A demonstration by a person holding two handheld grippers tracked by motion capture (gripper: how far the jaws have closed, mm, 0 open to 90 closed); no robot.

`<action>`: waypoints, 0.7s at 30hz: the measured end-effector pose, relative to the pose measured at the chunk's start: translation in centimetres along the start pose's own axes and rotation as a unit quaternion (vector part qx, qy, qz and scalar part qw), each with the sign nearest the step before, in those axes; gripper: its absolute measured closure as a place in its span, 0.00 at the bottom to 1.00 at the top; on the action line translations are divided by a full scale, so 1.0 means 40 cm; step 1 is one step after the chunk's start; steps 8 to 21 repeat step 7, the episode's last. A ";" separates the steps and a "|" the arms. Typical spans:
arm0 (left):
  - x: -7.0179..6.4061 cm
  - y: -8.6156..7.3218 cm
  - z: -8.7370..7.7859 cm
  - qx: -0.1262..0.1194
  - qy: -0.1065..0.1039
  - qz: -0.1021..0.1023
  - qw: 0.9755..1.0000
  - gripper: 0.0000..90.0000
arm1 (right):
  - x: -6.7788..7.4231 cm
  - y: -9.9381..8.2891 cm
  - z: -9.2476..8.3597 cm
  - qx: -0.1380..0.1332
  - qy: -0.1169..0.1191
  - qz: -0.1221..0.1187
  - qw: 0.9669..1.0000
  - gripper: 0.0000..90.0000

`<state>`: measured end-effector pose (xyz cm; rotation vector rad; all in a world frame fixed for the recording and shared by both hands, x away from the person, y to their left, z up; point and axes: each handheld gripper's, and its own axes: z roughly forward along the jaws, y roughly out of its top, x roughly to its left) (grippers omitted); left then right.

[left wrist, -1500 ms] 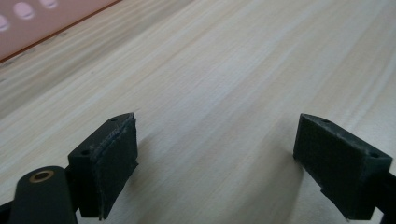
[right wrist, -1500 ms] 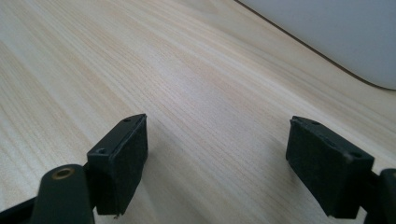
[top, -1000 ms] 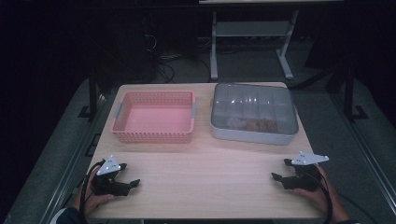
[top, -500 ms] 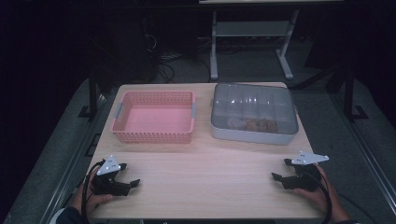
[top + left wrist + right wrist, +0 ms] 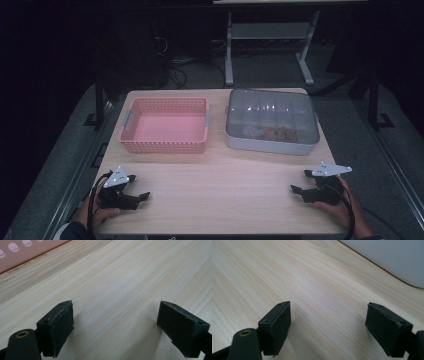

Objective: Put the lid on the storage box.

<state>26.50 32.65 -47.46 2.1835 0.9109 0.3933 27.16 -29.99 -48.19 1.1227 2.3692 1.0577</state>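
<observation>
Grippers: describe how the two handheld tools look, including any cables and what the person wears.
Both the left gripper and the right gripper are black two-jaw tools, each topped by a pale grey three-cornered plate. The jaws end in blocky black pads with small screw holes, and a brass-coloured pivot ring sits beside one. A black cable trails from each. A dark sleeve shows at the left wrist.

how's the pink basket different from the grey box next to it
The pink basket is open-topped with perforated walls and looks empty; the grey box is closed under a clear lid, has solid walls, and holds small items in divided compartments. The basket sits toward the table's left, the box toward its right. Both are rectangular, lie at the far edge of the wooden table, and are untouched.
</observation>
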 end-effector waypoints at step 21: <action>0.001 0.001 0.001 0.000 0.000 0.000 1.000 0.14 | 0.000 0.000 0.000 0.000 0.000 0.001 1.000 0.22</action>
